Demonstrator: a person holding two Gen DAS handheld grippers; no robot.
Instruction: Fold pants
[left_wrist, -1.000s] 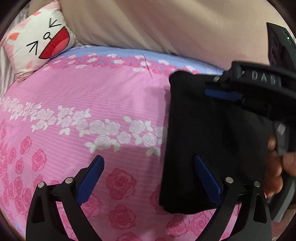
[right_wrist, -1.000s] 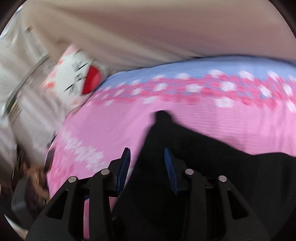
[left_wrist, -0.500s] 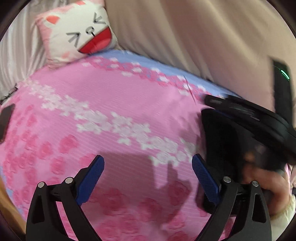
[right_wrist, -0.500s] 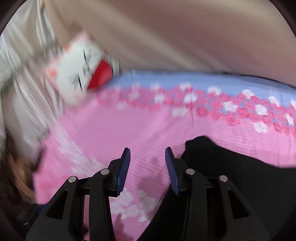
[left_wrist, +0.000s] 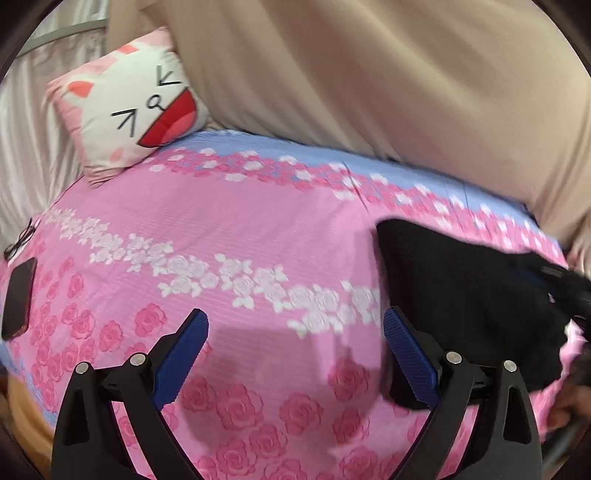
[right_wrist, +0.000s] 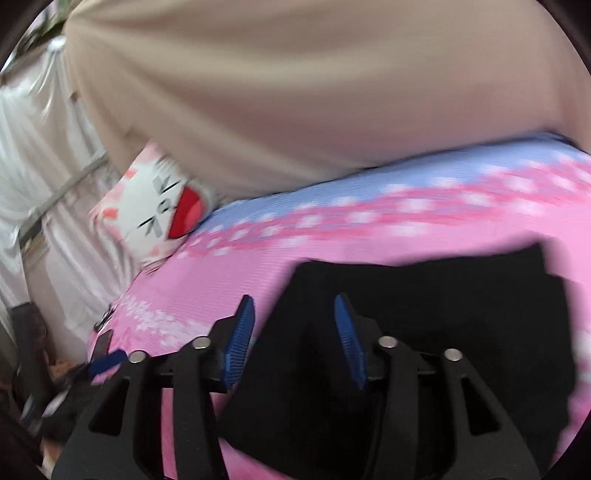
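The pants (right_wrist: 424, 317) lie folded in a black bundle on the pink rose-print bed (left_wrist: 258, 229) (a cat pillow (left_wrist: 133, 107) sits at its far corner). The left gripper (left_wrist: 293, 343) hangs with jaws wide apart over bare sheet; the right gripper (right_wrist: 293, 332) has just been opening its jaws, nothing clamped between them.

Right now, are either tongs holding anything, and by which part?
Nothing is held. The left tongs stand wide open over the pink floral bedsheet. The right tongs have just been opening above the folded black pants, gripping nothing.
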